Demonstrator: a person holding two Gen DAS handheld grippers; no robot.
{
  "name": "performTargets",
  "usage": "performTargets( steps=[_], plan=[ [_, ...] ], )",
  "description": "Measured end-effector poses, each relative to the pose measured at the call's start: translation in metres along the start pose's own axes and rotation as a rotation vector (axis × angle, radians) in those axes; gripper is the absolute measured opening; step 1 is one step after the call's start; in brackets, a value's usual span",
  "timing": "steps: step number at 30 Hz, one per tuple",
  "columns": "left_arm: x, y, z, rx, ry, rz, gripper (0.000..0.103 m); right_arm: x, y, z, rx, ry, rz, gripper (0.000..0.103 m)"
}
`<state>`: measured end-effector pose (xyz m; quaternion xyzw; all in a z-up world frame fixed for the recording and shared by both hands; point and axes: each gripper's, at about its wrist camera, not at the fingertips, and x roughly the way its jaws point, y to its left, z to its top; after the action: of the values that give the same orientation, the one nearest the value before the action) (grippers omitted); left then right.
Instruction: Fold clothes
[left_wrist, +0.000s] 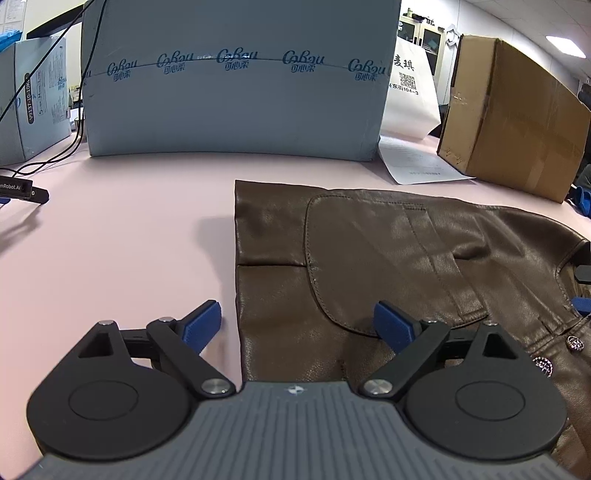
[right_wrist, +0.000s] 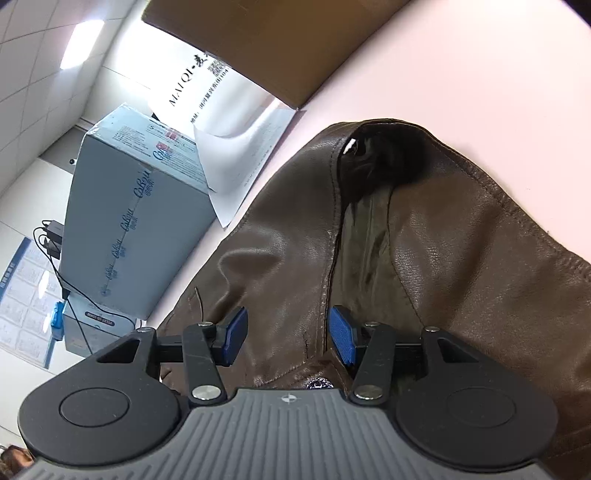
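Brown leather jacket (left_wrist: 424, 258) lay flat on the pink table (left_wrist: 122, 251), hem edge toward the blue-grey carton (left_wrist: 236, 81). My left gripper (left_wrist: 297, 326) hung spread over that straight edge, holding nothing; my right gripper (right_wrist: 288, 334) was spread too, empty, just above the collar side. I judged the slick leather could slip from a shallow pinch, or the studded buttons (left_wrist: 576, 341) could snag a pad.

Both views are bright and mostly sharp, lit by ceiling lamps (right_wrist: 79, 42). The leather jacket (left_wrist: 406, 258) shows soft glare. Straight edges bend near the borders.
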<state>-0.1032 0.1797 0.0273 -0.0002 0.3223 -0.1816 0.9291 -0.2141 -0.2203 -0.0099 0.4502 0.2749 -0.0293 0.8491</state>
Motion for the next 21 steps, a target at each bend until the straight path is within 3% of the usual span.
performTargets(
  steps=[3, 5, 7, 15, 21],
  plan=[
    [-0.001, 0.002, 0.000, -0.011, -0.005, -0.008, 0.089, 0.002, 0.004, -0.007, -0.031, -0.042, 0.002, 0.043],
    [-0.001, 0.002, -0.001, -0.014, -0.006, -0.009, 0.089, 0.006, -0.001, -0.008, -0.025, -0.053, -0.004, 0.028],
    [-0.002, 0.003, -0.001, -0.017, -0.008, -0.011, 0.089, 0.009, -0.006, -0.009, -0.016, -0.061, -0.022, 0.003],
    [-0.005, 0.008, -0.002, -0.046, -0.023, 0.000, 0.089, 0.001, -0.001, -0.016, -0.092, -0.120, -0.043, 0.003],
    [-0.010, 0.027, -0.001, -0.167, -0.053, -0.011, 0.089, -0.028, 0.005, -0.011, -0.156, -0.150, -0.012, 0.001]
  ],
)
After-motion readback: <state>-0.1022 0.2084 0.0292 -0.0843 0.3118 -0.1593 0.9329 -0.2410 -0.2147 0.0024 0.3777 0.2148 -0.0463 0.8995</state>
